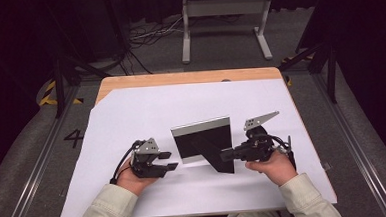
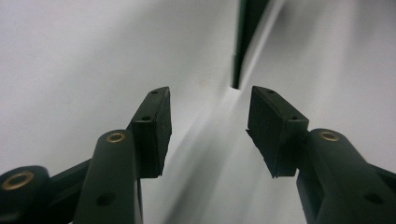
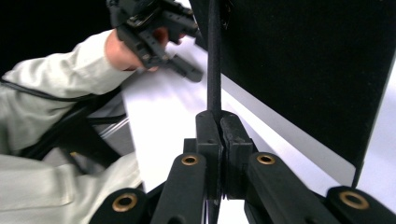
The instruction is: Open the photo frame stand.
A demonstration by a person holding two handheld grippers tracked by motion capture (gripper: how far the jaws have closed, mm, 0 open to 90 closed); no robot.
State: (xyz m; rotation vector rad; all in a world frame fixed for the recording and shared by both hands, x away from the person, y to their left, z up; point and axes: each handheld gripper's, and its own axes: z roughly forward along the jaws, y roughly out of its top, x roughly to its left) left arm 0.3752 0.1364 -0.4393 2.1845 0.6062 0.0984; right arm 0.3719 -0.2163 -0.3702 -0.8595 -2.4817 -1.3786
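My right gripper [image 3: 218, 135] pinches the frame's [image 1: 203, 143] black stand [image 3: 214, 56] edge-on between closed jaws, so I should swing it gently while my left gripper [image 2: 208, 126], jaws wide and empty, closes toward the frame edge ahead.

Left gripper [image 2: 208, 128] has its jaws spread wide with nothing between them, pointing low over the white sheet [image 2: 84, 56]. Just past the tips there's the thin dark edge of a frame [image 2: 243, 42] standing up.

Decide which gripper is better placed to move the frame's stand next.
Right. The right gripper is shut on the stand of the frame; the left gripper is open beside it, holding nothing.
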